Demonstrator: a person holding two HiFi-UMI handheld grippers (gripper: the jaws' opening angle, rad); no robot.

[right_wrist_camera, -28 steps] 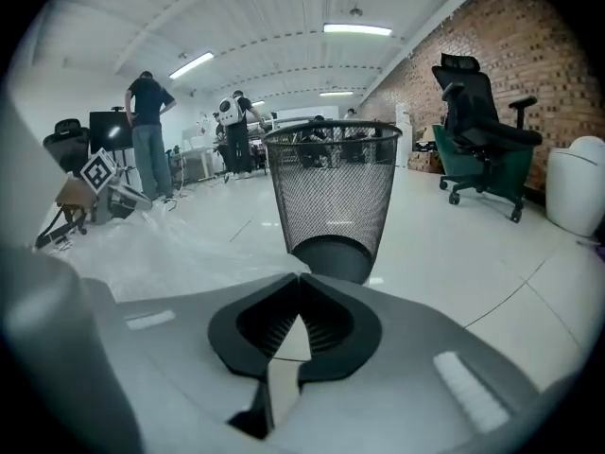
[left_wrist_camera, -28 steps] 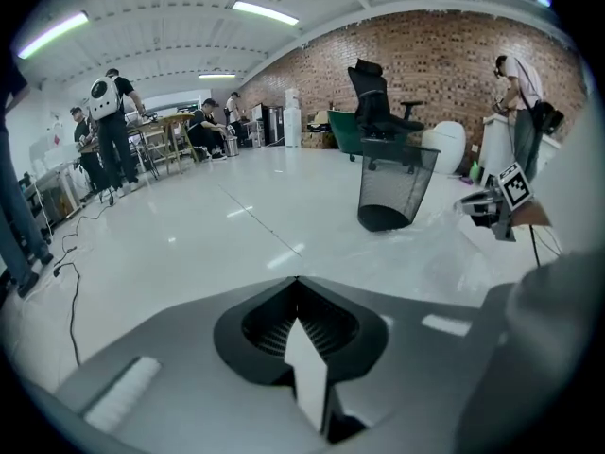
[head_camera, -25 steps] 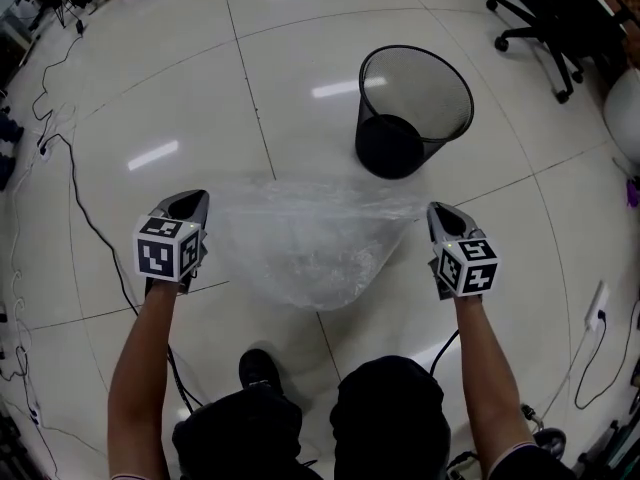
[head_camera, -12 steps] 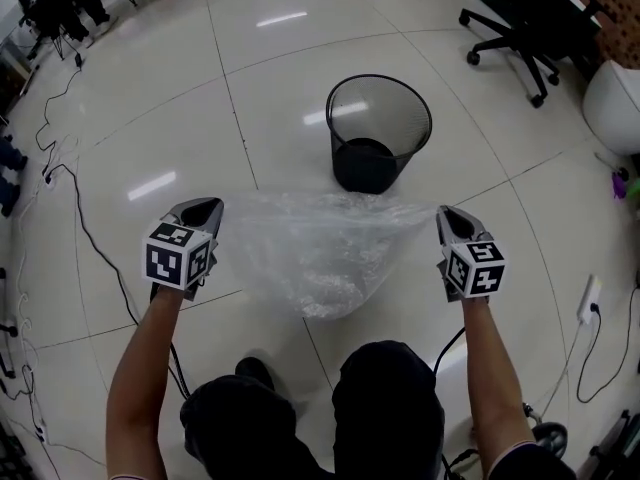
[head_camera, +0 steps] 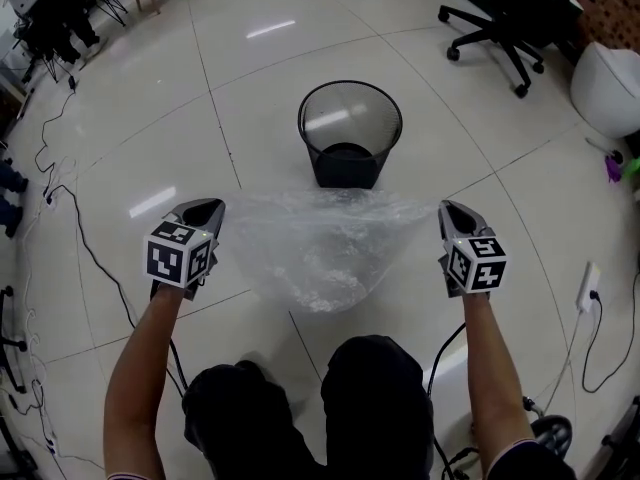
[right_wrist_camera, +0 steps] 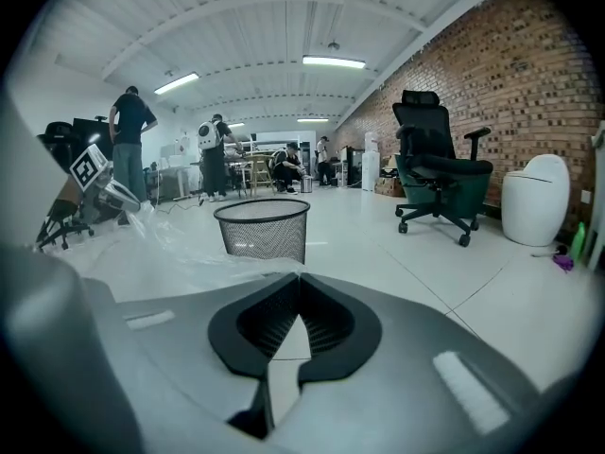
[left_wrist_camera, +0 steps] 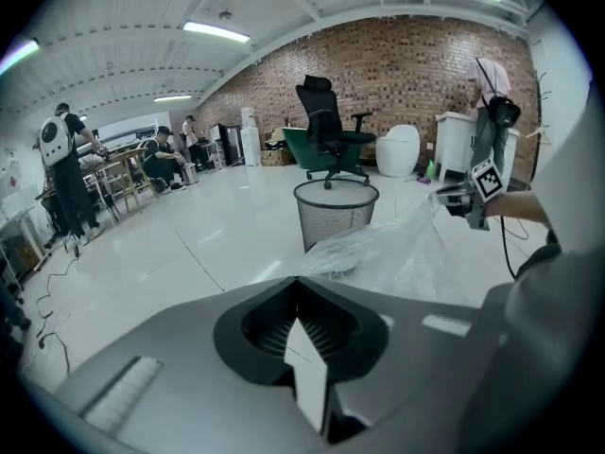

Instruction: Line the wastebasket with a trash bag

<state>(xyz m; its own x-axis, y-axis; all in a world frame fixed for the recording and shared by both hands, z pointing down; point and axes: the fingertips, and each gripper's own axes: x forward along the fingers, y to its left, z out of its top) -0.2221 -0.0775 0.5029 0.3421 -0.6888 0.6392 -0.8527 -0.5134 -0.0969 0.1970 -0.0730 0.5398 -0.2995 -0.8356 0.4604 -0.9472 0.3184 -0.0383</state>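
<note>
The basket (head_camera: pixel 350 133) now sits at 12 o'clock, not 1. Pinching the bag (head_camera: pixel 315 253), the left gripper (head_camera: pixel 204 208) and right gripper (head_camera: pixel 446 210) stretch its mouth wide.

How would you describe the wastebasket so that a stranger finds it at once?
Start from the glossy white tile floor and look just beyond the clear plastic bag held stretched out. There stands the wastebasket, alone in the open; it is a round black wire-mesh bin, unlike the wheeled office chair further right.

Glossy white tile floor (head_camera: pixel 120 118), red brick wall (right_wrist_camera: pixel 529 83); black office chair (head_camera: pixel 497 16)
</note>
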